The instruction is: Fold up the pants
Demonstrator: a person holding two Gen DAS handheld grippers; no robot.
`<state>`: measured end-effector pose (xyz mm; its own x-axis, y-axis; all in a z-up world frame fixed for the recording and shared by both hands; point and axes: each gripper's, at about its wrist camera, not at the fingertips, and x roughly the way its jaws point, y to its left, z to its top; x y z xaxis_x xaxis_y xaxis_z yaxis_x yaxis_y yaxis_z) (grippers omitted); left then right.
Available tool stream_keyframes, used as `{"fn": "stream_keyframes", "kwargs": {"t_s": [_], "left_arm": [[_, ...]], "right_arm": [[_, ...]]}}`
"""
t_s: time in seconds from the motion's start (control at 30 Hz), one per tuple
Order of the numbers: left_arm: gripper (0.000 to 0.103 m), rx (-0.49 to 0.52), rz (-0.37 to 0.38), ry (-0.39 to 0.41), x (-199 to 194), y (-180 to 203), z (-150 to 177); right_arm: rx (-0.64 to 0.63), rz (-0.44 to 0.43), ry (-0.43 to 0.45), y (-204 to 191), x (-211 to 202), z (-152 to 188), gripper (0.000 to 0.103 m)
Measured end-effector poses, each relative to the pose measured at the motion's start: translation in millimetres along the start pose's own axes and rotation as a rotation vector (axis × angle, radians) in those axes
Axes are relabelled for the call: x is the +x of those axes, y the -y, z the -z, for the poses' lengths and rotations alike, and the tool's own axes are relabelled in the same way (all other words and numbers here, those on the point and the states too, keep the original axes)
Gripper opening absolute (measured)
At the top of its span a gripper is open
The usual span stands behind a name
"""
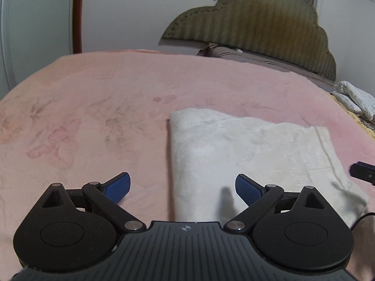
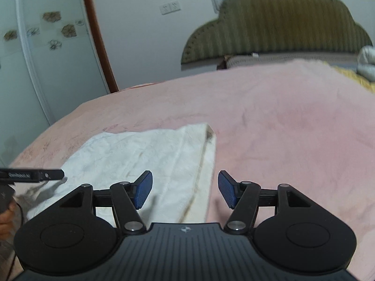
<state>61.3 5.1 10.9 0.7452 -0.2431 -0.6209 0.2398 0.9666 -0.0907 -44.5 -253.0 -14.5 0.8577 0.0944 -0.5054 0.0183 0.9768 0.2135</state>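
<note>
Pants (image 1: 246, 154) lie folded just ahead of my left gripper (image 1: 182, 188) and right gripper (image 2: 185, 188), long axis crosswise, both jaws apart, empty.

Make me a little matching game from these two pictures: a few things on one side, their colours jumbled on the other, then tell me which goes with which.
Things:
1. folded pants
2. blanket
3. headboard
4. finger pads of the left gripper

Colours:
A. olive green
B. blue
C. white
D. pink

Pairs: 1-C, 2-D, 3-A, 4-B
</note>
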Motion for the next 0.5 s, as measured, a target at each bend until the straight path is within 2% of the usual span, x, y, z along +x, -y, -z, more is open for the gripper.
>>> {"fn": "stream_keyframes", "kwargs": {"t_s": [0.1, 0.17, 0.23, 0.3, 0.33, 0.37, 0.5], "left_arm": [[0.098, 0.073, 0.067, 0.003, -9, 25, 3], [0.099, 0.145, 0.093, 0.008, -10, 43, 10], [0.098, 0.227, 0.067, -0.004, -5, 61, 20], [0.099, 0.281, 0.032, 0.001, 0, 73, 30], [0.100, 0.291, 0.019, 0.012, 1, 74, 33], [0.100, 0.293, 0.014, 0.018, 1, 76, 34], [0.103, 0.256, 0.017, -0.002, 3, 72, 33]], "right_arm": [[-0.076, 0.034, -0.016, -13, 6, 0, 0.062], [-0.067, -0.003, -0.034, -12, 8, 2, 0.062], [-0.045, -0.035, -0.056, -11, 9, 5, 0.061], [-0.076, -0.018, -0.080, -13, 11, 9, 0.059], [-0.093, 0.007, -0.080, -14, 12, 12, 0.050], [-0.099, 0.020, -0.079, -14, 12, 13, 0.048], [-0.095, 0.023, -0.071, -15, 13, 19, 0.048]]}}
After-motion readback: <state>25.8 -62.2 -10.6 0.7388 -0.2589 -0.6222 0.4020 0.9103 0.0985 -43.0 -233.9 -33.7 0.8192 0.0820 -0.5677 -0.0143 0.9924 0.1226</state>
